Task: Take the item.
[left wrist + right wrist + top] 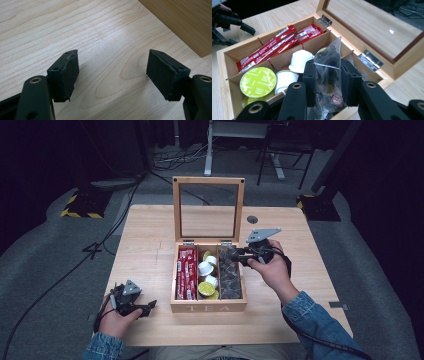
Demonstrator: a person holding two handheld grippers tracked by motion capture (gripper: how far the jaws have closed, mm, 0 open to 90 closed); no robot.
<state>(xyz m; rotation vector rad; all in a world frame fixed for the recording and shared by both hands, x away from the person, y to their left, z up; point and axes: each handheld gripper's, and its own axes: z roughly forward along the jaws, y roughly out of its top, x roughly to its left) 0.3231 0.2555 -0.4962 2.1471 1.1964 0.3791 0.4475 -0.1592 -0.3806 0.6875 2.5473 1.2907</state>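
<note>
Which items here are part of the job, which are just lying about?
In the job:
- right gripper, shut on a tea pouch
- tea box, lid open
- its right compartment of dark pouches

Lying about:
- left gripper, open over the table
- red sticks
- capsules
</note>
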